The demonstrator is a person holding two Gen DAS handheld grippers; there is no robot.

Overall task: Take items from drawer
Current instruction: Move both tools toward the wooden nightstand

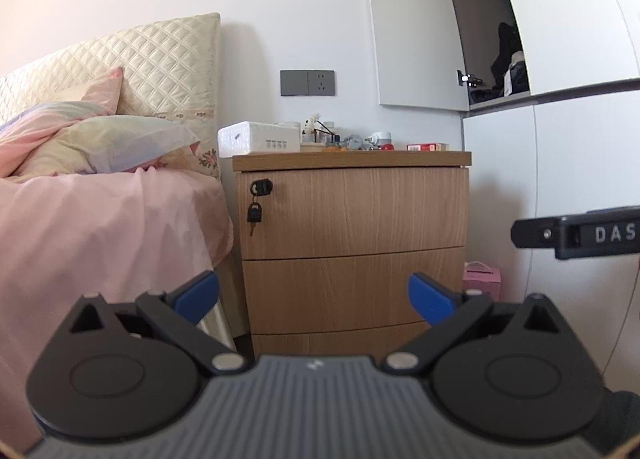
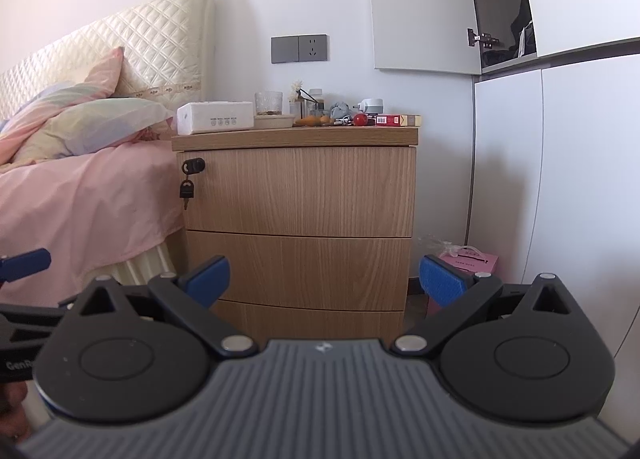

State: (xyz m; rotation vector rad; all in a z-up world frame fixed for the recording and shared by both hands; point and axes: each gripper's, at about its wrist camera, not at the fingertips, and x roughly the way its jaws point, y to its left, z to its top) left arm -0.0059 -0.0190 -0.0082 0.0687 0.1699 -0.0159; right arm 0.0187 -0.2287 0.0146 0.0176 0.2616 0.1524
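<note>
- Light oak-grain laminate covered the bedside cabinet [image 1: 354, 243], which stood between the bed and a white wardrobe; its three bowed drawer fronts were all shut and flush, with thin dark seams between them.
- The top drawer [image 2: 298, 189] was the tallest and carried a black lock [image 2: 193, 166] at its upper left corner, with a key [image 2: 186, 191] dangling from it; no handles showed on any front.
- Pink sheeting draped off the bed [image 1: 100, 227] and hung just beside the cabinet's left edge, under a cream quilted headboard.
- The white wardrobe [image 2: 560, 179] stood a little apart from the cabinet's right side, a pink carton [image 2: 468, 261] sitting on the floor in the gap.
- A white rectangular box [image 2: 216, 118] lay on the cabinet top, with a ribbed glass [image 2: 268, 102], a red and gold packet [image 2: 398, 120] and smaller clutter beside it.
- The left gripper [image 1: 313, 297] was well apart from the drawer fronts, its blue-padded jaws spread wide and holding nothing.
- The right gripper [image 2: 325, 279] was likewise spread wide and empty, facing the middle drawer with clear space ahead.
</note>
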